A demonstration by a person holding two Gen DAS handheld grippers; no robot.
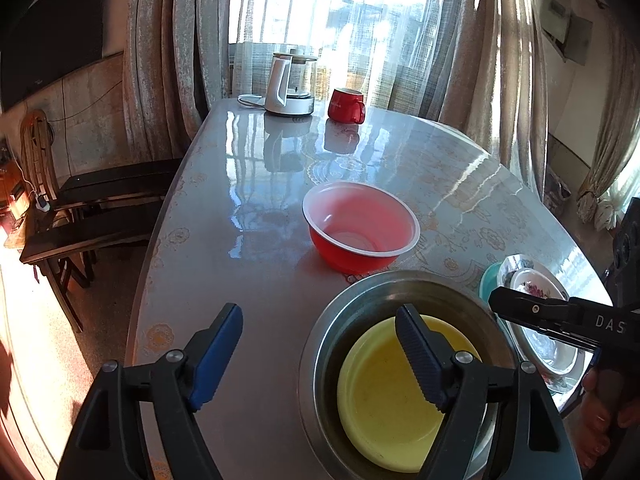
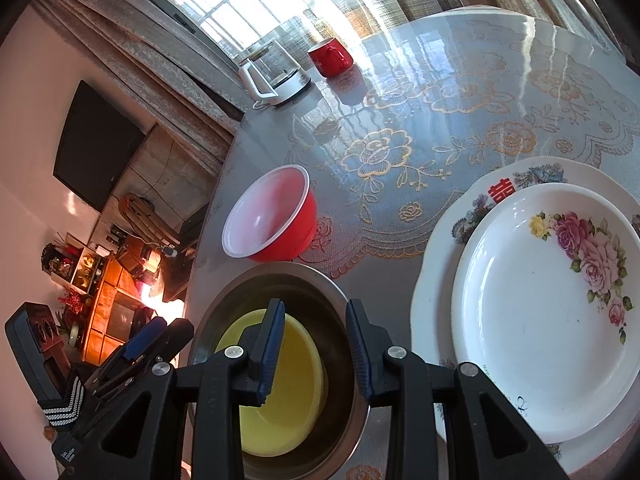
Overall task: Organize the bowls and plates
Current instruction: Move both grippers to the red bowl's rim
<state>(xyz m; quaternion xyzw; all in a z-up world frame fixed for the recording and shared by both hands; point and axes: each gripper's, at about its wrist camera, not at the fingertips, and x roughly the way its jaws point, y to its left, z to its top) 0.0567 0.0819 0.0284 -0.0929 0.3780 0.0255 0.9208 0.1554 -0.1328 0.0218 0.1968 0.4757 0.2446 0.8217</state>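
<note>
A glossy, flower-patterned worktop (image 1: 248, 240) stands before a curtained window (image 1: 320, 4), bearing a kettle (image 1: 290, 84) and red mug (image 1: 346, 105); the yellow bowl (image 2: 280, 384) sits inside the steel bowl (image 2: 320, 288), red bowl (image 1: 360, 226) beyond, stacked plates (image 2: 540, 308) beside; the plates are cut off in the left view; left claw (image 1: 320, 356) wide, empty; right claw (image 2: 316, 348) narrow, gripping nothing.

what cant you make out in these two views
- Teal item, left wrist view: mostly hidden behind the metal bowl and stacked plates; kind unclear.
- Yellow bowl, right wrist view: partly covered by the right gripper.
- Large plate, right wrist view: cut off at the frame edge.
</note>
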